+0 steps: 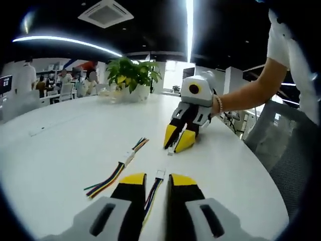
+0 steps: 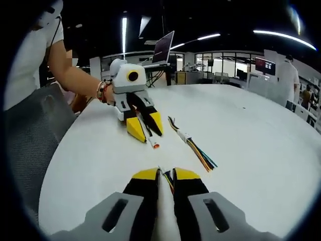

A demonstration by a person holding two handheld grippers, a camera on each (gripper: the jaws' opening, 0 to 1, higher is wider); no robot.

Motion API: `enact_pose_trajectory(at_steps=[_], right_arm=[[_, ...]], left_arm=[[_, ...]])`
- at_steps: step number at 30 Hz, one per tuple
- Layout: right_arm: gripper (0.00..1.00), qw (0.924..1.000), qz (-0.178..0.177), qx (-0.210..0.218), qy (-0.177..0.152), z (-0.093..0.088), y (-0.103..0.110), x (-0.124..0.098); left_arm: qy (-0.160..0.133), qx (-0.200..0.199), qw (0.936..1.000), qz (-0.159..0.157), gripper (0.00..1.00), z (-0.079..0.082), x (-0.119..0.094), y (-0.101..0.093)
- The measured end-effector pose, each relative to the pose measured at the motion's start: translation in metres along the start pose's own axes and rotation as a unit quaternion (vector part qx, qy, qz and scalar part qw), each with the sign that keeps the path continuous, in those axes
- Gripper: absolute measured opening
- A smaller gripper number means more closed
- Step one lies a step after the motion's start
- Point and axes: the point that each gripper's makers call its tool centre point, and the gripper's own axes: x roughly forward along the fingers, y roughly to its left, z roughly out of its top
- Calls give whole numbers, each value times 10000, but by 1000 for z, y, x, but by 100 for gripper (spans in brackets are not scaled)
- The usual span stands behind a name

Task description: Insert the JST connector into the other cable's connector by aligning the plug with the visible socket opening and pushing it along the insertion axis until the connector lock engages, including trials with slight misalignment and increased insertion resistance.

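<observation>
My left gripper (image 1: 158,176) is shut on a cable of coloured wires, and its white JST connector (image 1: 160,174) pokes out just past the yellow tips. In the right gripper view the same gripper (image 2: 145,131) rests its tips on the white table (image 2: 251,130), with the connector end (image 2: 154,145) pointing towards me. My right gripper (image 2: 166,174) is shut on a second cable (image 2: 168,178), whose wires show between the jaws. In the left gripper view it (image 1: 176,143) stands ahead, a small white connector (image 1: 170,150) at its tips. The two connectors are apart.
A third multi-coloured cable (image 1: 118,173) (image 2: 193,143) lies loose on the table beside the grippers. A potted plant (image 1: 133,75) stands at the far side and a laptop (image 2: 163,47) at the other end. Grey chairs (image 1: 281,145) (image 2: 30,130) flank the table edge. A person's arm (image 1: 246,95) holds the right gripper.
</observation>
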Motion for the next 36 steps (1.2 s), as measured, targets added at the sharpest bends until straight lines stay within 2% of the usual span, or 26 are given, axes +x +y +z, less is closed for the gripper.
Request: enact_pose_trajectory(at_steps=[13, 18, 28, 36], right_arm=[[4, 9996, -60, -149, -228, -1, -1, -1], [4, 9996, -48, -189, -217, -1, -1, -1], [3, 9994, -92, -231, -233, 0, -2, 0], [3, 9994, -66, -328, -123, 0, -2, 0]], left_arm=[[-79, 170, 9998, -65, 5, -1, 1, 1], [-61, 246, 9996, -94, 0, -1, 1, 0], [-23, 344, 9994, -98, 0, -2, 2, -4], [4, 272, 9996, -79, 0, -2, 1, -5]])
